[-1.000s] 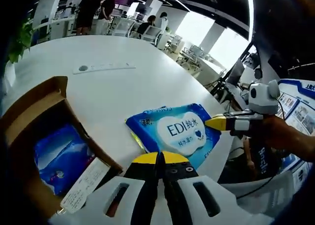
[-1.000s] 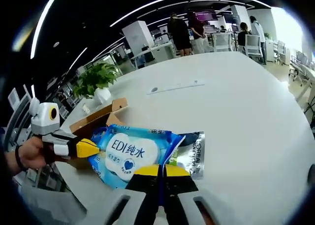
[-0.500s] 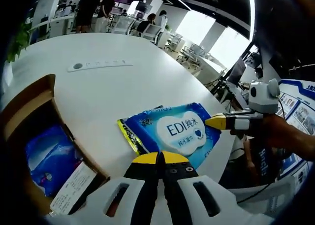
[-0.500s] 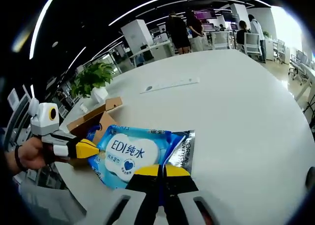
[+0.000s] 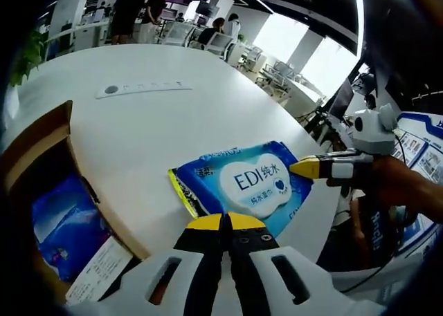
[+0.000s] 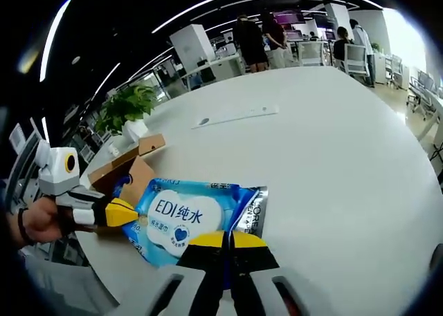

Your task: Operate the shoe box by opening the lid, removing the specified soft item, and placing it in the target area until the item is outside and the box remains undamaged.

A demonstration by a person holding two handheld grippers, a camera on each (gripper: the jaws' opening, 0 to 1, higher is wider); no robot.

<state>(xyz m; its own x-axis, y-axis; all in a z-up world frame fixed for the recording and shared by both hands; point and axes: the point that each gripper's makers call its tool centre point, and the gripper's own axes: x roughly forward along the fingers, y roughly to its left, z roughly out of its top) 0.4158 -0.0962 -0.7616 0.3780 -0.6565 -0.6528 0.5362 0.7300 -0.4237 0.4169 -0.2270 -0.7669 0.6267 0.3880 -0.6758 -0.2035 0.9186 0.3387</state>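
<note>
Behind me is a big office with desks, chairs and people standing far off. Close by is a round white counter [image 5: 173, 115]. A blue wipes pack [image 5: 242, 186] lies flat on it, out of the brown shoe box [image 5: 38, 143], which sits open beside it with another blue pack [image 5: 59, 222] inside. My left gripper [image 5: 223, 222] pinches one edge of the wipes pack with its jaws clenched. My right gripper [image 6: 225, 240] pinches the other edge, jaws clenched too. A green plant [image 6: 124, 105] stands past the box.
</note>
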